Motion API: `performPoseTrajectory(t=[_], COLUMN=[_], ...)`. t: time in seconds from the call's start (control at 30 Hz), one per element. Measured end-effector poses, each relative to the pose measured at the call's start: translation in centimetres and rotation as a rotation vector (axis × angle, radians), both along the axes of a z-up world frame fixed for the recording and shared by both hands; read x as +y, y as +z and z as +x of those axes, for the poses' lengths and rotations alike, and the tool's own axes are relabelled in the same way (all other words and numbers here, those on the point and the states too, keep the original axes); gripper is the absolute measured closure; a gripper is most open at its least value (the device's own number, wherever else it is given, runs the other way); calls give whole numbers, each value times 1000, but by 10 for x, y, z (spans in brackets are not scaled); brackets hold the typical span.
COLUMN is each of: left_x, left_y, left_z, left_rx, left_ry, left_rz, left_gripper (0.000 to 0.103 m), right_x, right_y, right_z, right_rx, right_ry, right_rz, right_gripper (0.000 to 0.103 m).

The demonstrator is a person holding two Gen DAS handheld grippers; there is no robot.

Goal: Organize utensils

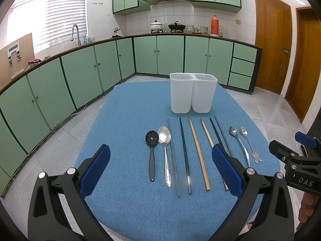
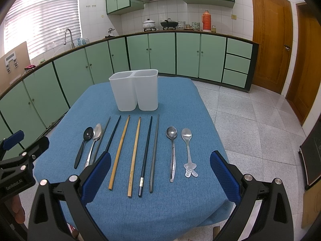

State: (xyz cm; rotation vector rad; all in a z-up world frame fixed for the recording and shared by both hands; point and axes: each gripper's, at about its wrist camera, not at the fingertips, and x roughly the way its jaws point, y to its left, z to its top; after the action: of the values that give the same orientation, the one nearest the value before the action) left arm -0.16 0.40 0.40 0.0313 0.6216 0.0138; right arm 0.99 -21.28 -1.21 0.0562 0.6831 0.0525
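Lengthwise, chopsticks and spoons point toward holder.

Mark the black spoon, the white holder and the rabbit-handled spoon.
Black spoon [image 1: 151,139]: left wrist view, on its bowl.
White holder [image 2: 147,94]: right wrist view, right compartment's front wall.
Rabbit-handled spoon [image 2: 186,134]: right wrist view, on its bowl.

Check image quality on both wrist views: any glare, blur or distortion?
Left wrist view: window blinds blown out, strong fisheye bend in the counter, dark vignette corners, a soft blurred patch over the near ends of the chopsticks. Right wrist view: same overexposed blinds and curved counter; utensils sharp, spoon bowl catches a highlight.
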Motion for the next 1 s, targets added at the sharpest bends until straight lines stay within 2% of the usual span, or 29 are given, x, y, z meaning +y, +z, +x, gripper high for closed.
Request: performPoseTrajectory(t=[0.7, 0.87, 1.0], left_x=[10, 16, 39], left_y=[-6, -13, -32], left_z=[1, 10, 34], left_rx=[14, 23, 48], left_ry=[4, 20, 70], left_rz=[-4, -10, 33], left_gripper=[5, 5, 5], right_x=[-1, 2, -4], right_y=[-6, -10, -17], right_z=[6, 12, 23], right_rx=[10, 19, 12], right_ry=[1, -8, -29], right_rz=[-4, -7, -22], right_gripper=[6, 6, 6])
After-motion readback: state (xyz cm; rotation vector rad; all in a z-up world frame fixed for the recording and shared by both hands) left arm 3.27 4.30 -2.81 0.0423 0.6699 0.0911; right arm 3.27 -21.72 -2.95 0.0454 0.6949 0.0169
